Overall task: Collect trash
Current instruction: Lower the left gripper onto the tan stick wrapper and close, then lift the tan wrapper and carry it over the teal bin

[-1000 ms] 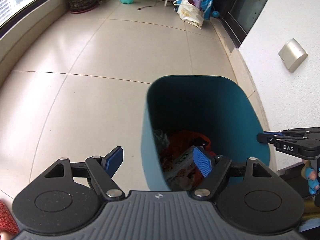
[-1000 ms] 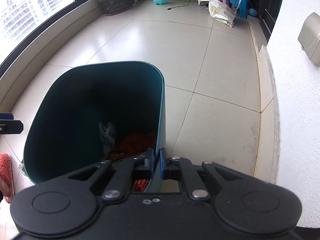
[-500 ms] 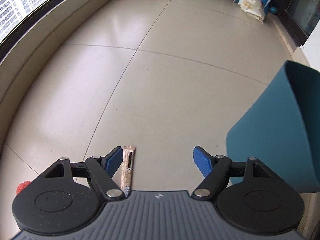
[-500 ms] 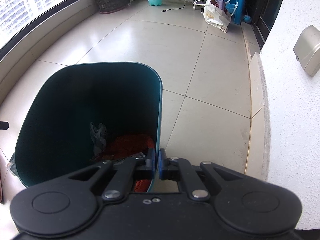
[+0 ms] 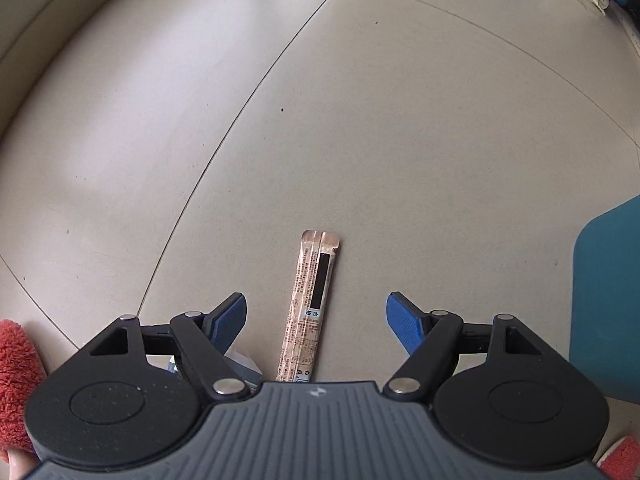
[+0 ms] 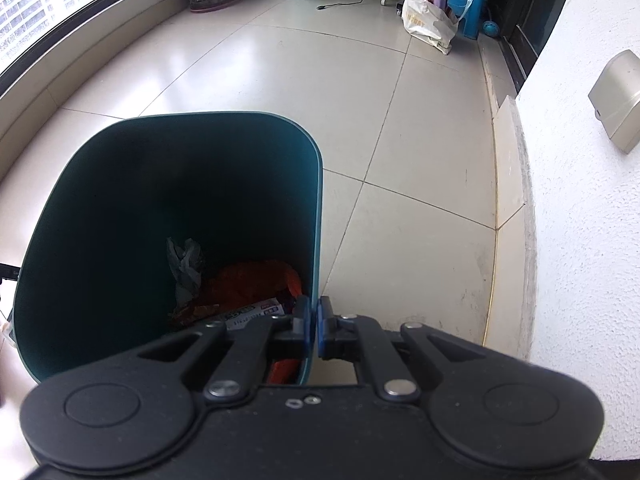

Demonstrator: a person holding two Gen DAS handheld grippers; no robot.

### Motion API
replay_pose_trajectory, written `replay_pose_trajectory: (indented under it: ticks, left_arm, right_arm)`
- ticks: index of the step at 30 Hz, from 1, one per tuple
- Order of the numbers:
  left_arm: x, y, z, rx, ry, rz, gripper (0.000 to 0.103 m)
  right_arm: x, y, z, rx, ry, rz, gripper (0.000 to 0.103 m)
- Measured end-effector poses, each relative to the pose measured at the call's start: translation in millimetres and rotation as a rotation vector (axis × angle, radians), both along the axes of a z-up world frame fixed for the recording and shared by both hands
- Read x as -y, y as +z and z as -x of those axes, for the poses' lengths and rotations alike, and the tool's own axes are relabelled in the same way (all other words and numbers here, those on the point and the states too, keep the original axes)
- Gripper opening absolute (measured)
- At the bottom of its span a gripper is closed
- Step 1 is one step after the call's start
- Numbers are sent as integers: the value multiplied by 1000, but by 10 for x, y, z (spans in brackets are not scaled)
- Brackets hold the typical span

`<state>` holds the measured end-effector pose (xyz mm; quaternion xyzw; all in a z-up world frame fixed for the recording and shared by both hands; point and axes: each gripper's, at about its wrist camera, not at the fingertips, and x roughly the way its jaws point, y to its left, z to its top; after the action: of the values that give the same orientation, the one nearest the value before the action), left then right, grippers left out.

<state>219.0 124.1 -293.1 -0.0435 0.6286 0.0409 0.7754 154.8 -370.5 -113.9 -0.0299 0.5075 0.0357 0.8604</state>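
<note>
Lying flat, wrapper [image 5: 311, 312] points straight away lengthwise.

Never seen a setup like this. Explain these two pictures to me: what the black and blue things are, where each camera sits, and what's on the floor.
There is no robot arm: a person carries a hand-held gripper in each hand, with a camera on each looking along its jaws. The left camera looks down at the tiled floor; the left gripper has its blue jaws wide apart on either side of a long thin wrapper lying flat. The right camera shows the right gripper with its jaws clamped on the rim of a teal bin, which already holds some trash.
</note>
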Motion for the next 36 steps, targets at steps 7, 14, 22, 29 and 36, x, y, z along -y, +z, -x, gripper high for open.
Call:
replay_pose_trajectory:
  ticks: [7, 14, 22, 29, 36]
  left_arm:
    - [-140, -453, -76, -57, -7, 10, 76]
    - [-102, -583, -43, -56, -25, 9, 62]
    - [17, -480, 64, -34, -50, -1, 25]
    - [134, -280, 55, -37, -12, -47, 22]
    - [240, 221, 136, -19, 18, -39, 22]
  right_arm:
    - [-59, -77, -80, -25, 1, 22, 4]
    - [-92, -94, -108, -32, -6, 31, 4]
    - [-85, -100, -105, -28, -10, 27, 4]
    - [-73, -100, -86, -15, -4, 26, 4]
    - [-87, -99, -47, 14, 12, 40, 3]
